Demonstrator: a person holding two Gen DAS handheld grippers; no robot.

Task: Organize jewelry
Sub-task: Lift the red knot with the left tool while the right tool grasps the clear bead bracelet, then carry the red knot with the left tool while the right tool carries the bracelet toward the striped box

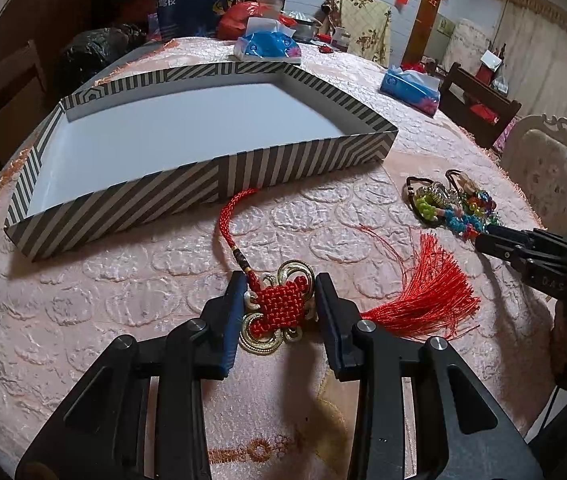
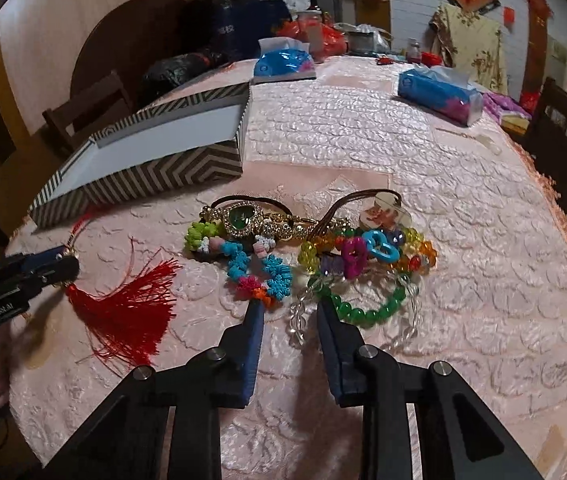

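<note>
So my left gripper (image 1: 279,304) has its fingers straddling the woven middle of the red Chinese knot ornament (image 1: 281,307), which lies flat on the pink tablecloth (image 1: 123,288) just in front of the striped box (image 1: 219,176). The jaws look close to the knot but I can't tell if they're actually clamping it. My worry is the tassel (image 1: 431,300) and the cord loop snagging on the box wall during the lift. The right gripper (image 2: 288,312) is open, holding nothing, tips at the bracelet pile (image 2: 311,248). Only the right view shows the green bead bracelet (image 2: 367,308) and gold watch (image 2: 243,218) clearly.
</note>
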